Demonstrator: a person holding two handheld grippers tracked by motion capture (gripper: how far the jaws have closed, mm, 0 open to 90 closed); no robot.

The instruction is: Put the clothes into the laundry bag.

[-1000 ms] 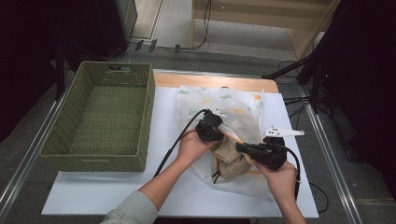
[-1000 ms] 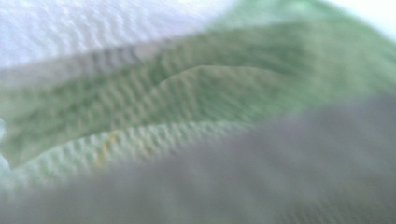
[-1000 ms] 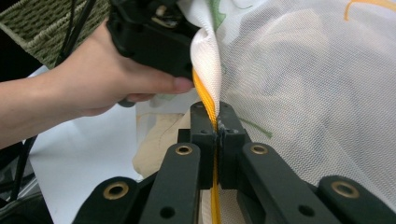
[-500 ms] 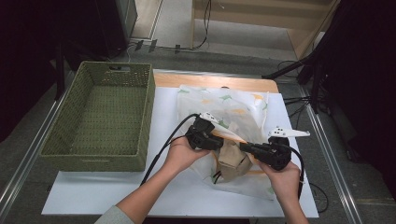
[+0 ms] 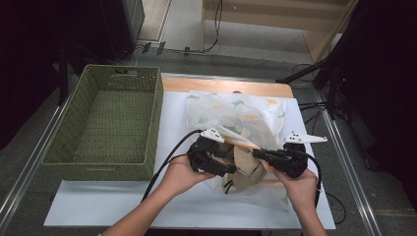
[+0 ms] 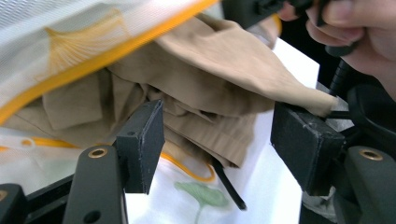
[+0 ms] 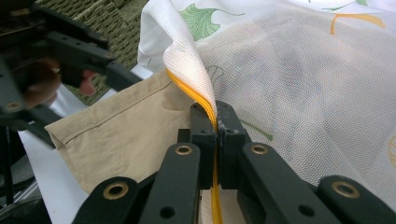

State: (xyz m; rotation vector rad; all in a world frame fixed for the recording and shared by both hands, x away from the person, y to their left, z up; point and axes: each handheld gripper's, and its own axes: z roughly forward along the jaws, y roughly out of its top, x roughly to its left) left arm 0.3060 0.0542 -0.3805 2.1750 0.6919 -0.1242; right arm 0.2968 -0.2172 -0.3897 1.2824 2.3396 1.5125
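Note:
A white mesh bag (image 5: 236, 115) with leaf prints and orange trim lies on the table. A tan garment (image 5: 246, 167) sticks out of its mouth at the near side. My right gripper (image 5: 256, 154) is shut on the bag's orange-trimmed edge (image 7: 205, 105) and holds it lifted above the garment (image 7: 126, 135). My left gripper (image 5: 230, 168) sits just left of the garment. Its jaws have just been opening and now stand apart in front of the tan folds (image 6: 224, 60), with the pads (image 6: 144, 140) touching nothing.
A green woven basket (image 5: 108, 123) stands at the left of the white table top (image 5: 123, 206), close beside the bag. Black cables trail from both grippers toward the near edge. A wooden strip runs along the far side.
The left gripper has let go of the garment, opened its jaws and drawn back toward the near left. The right gripper has stayed put on the bag's edge.

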